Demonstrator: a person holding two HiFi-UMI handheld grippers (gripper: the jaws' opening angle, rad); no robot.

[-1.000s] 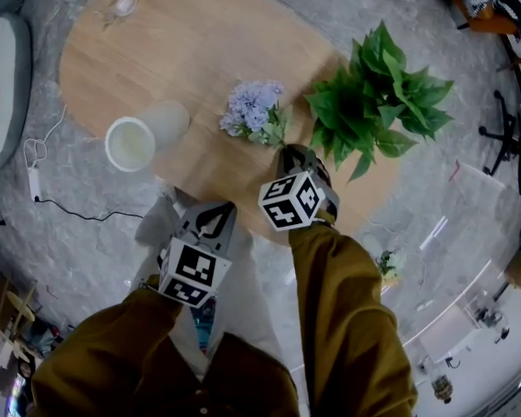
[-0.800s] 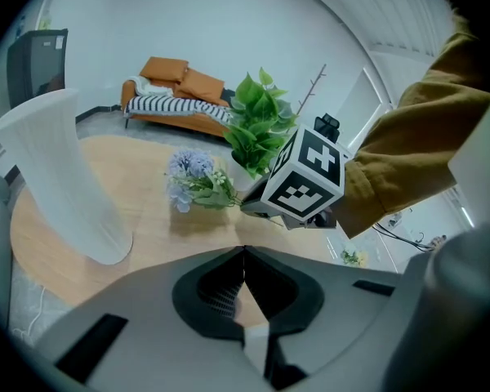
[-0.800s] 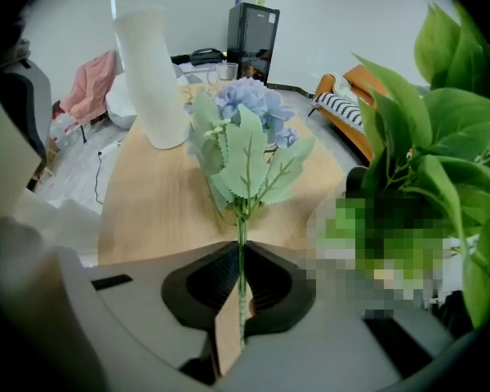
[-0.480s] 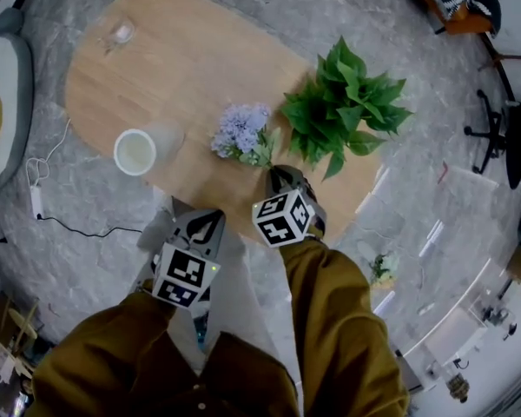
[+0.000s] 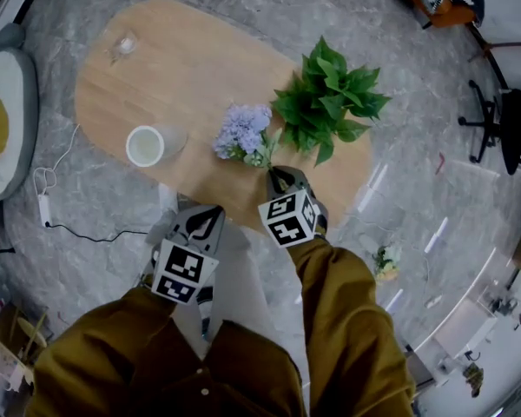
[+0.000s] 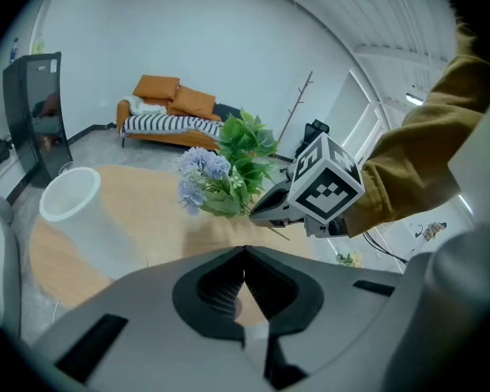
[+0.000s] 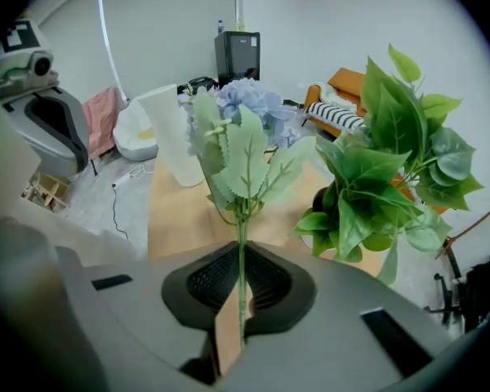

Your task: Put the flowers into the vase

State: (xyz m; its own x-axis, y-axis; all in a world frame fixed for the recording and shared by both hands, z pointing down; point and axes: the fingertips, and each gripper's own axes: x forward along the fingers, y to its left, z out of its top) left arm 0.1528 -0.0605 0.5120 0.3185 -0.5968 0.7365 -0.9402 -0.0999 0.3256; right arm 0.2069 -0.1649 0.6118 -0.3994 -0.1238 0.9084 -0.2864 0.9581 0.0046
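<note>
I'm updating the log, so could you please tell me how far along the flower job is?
Done: the right gripper is shut on the stem of the flowers, above the table. In hand: the flowers are held apart from the vase, which stands upright with nothing in it. Left: bring them over the vase, lower the stem in and release. The left gripper is shut on nothing.

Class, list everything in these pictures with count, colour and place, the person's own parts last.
table: one, light wood, ahead of the person.
vase: one, white, table's left part.
flowers: one bunch, lilac and green, above the table.
potted plant: one, green, table's right part.
glass: one, clear, table's far left end.
sofa: one, orange, by the wall.
left gripper: one, grey, shut, empty.
right gripper: one, grey, shut on the flowers.
sleeves: two, mustard-brown, behind the grippers.
</note>
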